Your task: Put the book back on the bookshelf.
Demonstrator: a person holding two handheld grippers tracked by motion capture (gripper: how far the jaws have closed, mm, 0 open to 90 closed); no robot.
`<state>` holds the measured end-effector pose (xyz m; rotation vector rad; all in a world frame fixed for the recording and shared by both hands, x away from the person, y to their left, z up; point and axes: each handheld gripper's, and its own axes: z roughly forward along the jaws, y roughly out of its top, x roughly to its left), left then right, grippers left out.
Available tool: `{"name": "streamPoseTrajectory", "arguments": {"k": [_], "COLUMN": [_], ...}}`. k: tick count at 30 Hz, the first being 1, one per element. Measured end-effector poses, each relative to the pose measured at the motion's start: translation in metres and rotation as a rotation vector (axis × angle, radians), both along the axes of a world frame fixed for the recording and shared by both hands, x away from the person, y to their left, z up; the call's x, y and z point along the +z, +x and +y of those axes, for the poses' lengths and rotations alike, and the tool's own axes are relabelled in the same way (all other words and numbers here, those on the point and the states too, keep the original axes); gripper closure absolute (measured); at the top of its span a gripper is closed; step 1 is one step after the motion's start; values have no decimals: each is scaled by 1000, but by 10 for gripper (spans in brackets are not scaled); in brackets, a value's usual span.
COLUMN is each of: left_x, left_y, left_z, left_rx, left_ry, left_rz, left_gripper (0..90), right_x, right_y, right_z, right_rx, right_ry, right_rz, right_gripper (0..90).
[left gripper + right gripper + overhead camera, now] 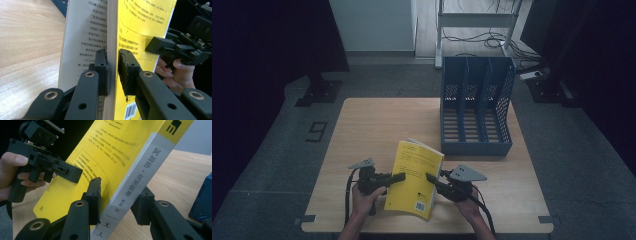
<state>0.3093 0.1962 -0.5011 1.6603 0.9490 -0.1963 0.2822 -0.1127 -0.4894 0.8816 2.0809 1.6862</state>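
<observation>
Right now my left gripper point(399, 176) pinches the yellow book's point(416, 178) fore-edge cover, my right gripper point(430, 177) straddles its spine, above the table's point(377, 125) near edge; blue file rack point(476, 107) stands well apart.

A yellow paperback book point(414, 177) with a grey spine is tilted above the table's near edge, cover partly open.
</observation>
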Motion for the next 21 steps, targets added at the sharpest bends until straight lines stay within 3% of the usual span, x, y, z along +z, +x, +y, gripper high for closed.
{"name": "streamPoseTrajectory", "arguments": {"k": [12,21], "left_x": [2,5], "left_y": [-2,-4], "left_z": [-2,-5], "left_rx": [-3,-15], "left_ry": [2,3], "left_rz": [-21,-43], "left_gripper": [761,743], "right_x": [5,13], "right_y": [-2,-7], "right_z": [-2,-4], "right_rx": [4,13], "right_ry": [7,-5], "right_rz": [-17,-71], "right_gripper": [650,667]}}
